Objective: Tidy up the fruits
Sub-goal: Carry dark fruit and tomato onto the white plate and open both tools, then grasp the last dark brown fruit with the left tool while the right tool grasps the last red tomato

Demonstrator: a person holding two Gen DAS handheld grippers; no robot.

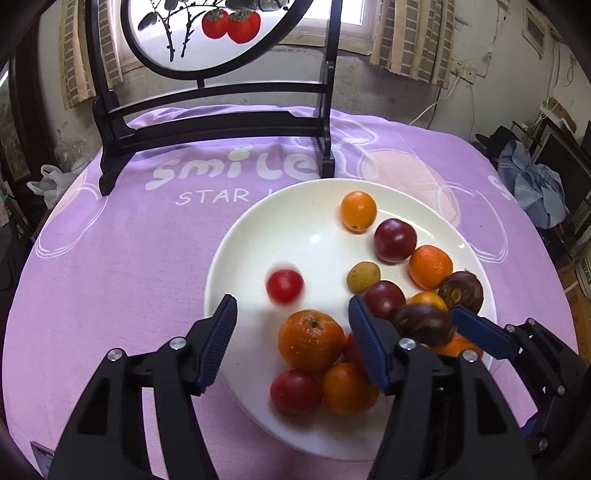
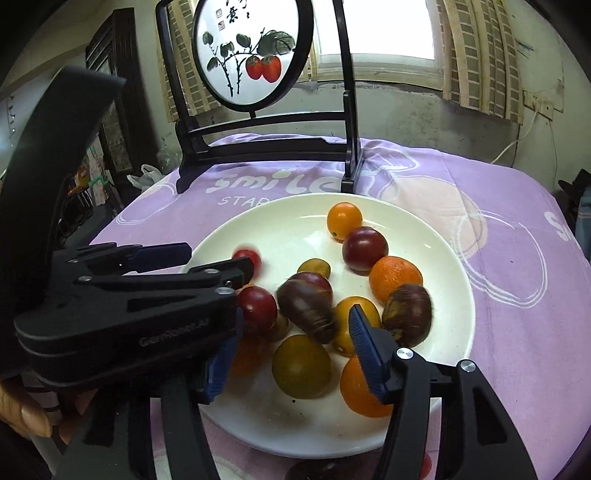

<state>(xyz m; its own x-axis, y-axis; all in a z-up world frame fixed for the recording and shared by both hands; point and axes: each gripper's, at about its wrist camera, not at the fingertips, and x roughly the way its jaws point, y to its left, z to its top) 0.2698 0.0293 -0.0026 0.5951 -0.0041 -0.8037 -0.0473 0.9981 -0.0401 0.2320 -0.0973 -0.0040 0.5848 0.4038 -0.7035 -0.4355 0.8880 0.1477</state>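
Observation:
A white plate point(image 1: 258, 229) on the purple cloth holds several fruits: mandarins point(image 1: 310, 339), red, orange and dark red tomatoes point(image 1: 394, 240), a small tan fruit point(image 1: 363, 276) and a dark brown fruit point(image 1: 461, 291). My left gripper point(image 1: 291, 314) stands open over the plate's near left part. A small red tomato point(image 1: 284, 286) shows blurred just beyond its fingertips, touching neither pad. My right gripper point(image 2: 291, 350) is open beside it on the right. Between its pads another dark brown fruit point(image 2: 306, 314) is blurred, with a gap on both sides. The left gripper point(image 2: 221, 258) partly hides the right gripper's left finger.
A black stand with a round painted screen point(image 1: 199, 33) rises at the back of the table, just behind the plate. The purple cloth point(image 1: 110, 277) stretches to the left and right of the plate. A person's hand point(image 2: 26, 406) holds the left gripper.

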